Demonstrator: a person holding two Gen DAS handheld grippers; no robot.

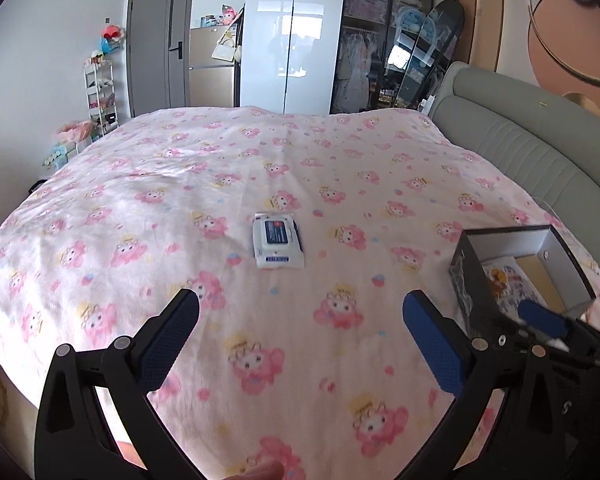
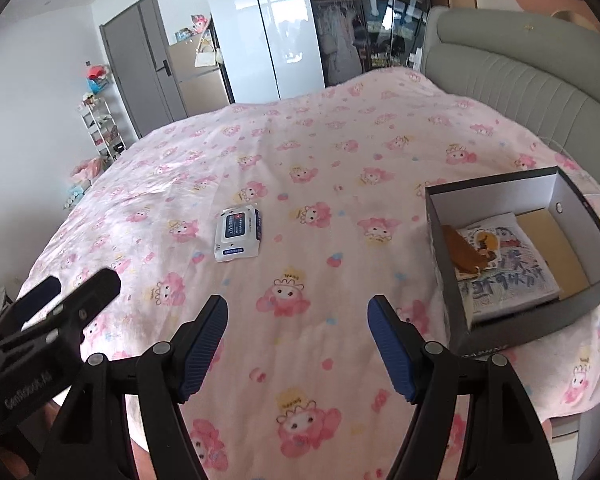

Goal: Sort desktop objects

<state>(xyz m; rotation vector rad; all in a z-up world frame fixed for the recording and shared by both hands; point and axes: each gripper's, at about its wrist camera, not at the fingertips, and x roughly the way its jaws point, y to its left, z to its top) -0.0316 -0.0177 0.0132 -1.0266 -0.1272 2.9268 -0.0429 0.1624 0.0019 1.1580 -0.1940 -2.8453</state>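
Left tool [image 1: 300, 312], right tool [image 2: 298, 316]: jaws spread, empty, near side of wipes pack [image 2: 238, 238]. Pack flat on bed [image 2: 340, 152]. Open box [image 2: 572, 196] right of pack, holding booklets, possibly.

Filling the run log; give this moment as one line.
left gripper: open, empty | right gripper: open, empty | wipes pack: on bed | box: holds booklet
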